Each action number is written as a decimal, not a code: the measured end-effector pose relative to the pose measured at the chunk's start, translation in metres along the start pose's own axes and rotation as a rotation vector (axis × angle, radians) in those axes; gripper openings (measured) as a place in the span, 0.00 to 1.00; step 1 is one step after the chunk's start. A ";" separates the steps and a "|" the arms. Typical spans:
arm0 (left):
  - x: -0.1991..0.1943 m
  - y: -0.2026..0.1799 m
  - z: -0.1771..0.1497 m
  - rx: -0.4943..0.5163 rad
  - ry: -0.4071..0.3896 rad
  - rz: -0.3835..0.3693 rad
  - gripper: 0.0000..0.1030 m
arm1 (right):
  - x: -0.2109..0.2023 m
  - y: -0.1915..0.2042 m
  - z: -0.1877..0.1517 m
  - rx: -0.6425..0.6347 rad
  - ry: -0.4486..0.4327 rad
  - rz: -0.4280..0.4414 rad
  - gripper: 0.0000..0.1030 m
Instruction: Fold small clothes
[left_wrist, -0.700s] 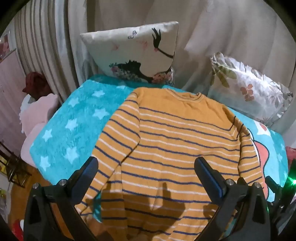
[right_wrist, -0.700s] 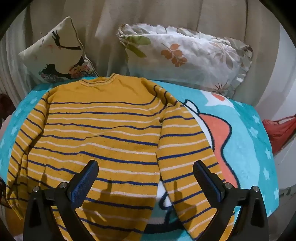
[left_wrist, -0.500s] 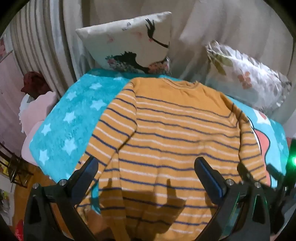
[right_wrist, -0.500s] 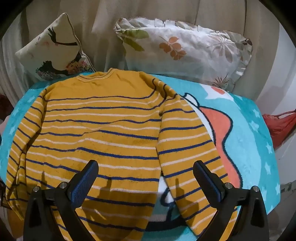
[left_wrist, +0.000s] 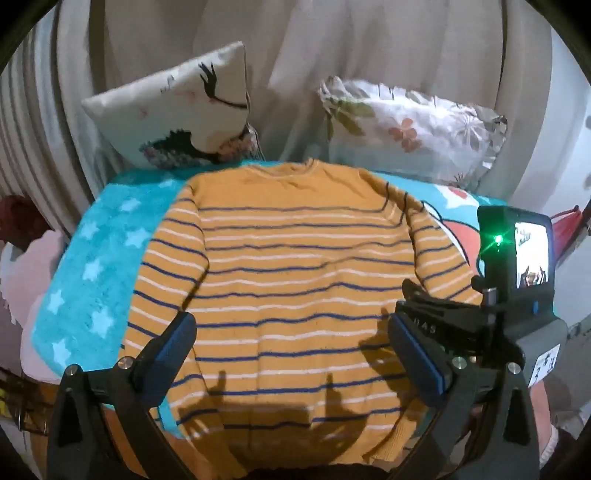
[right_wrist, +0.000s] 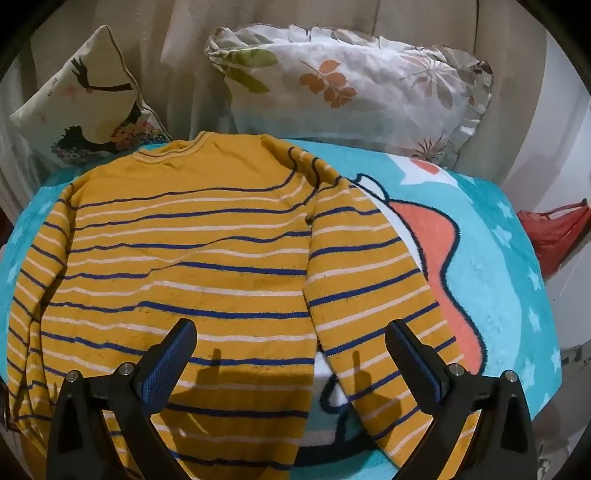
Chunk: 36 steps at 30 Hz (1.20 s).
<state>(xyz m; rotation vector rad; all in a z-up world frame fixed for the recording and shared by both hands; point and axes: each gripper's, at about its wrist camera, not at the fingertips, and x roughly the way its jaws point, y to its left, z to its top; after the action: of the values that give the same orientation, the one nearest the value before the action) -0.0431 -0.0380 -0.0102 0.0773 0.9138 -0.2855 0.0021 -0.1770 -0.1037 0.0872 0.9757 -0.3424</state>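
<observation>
A small yellow sweater (left_wrist: 295, 280) with blue and white stripes lies flat on a turquoise star blanket (left_wrist: 92, 266), collar away from me, both sleeves down along its sides. It also shows in the right wrist view (right_wrist: 184, 266). My left gripper (left_wrist: 293, 347) is open and empty, held above the sweater's lower body. My right gripper (right_wrist: 290, 354) is open and empty above the lower hem, between the body and the right sleeve (right_wrist: 373, 317). The right gripper's body with its lit screen (left_wrist: 517, 258) shows at the right of the left wrist view.
Two printed pillows (left_wrist: 177, 118) (right_wrist: 354, 85) lean against a beige curtain behind the blanket (right_wrist: 498, 266). A red bag (right_wrist: 550, 232) hangs past the right edge. Pink fabric (left_wrist: 26, 266) lies past the left edge.
The left gripper has swung right and now faces the sweater's middle, with the right gripper in its view. The right gripper has come a little closer. Both stay open.
</observation>
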 end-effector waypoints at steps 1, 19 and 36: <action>0.002 0.002 -0.001 -0.009 0.005 -0.019 1.00 | 0.001 0.000 0.000 0.002 0.002 0.000 1.00; -0.003 0.144 0.005 -0.272 -0.067 0.343 1.00 | 0.008 0.006 0.000 0.000 -0.034 -0.026 1.00; 0.093 0.234 -0.071 -0.416 0.240 0.131 0.59 | 0.017 0.053 0.006 -0.099 0.118 0.260 0.90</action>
<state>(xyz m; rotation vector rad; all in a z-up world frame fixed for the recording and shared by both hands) 0.0206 0.1798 -0.1393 -0.2166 1.1848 0.0407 0.0327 -0.1330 -0.1186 0.1436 1.0824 -0.0498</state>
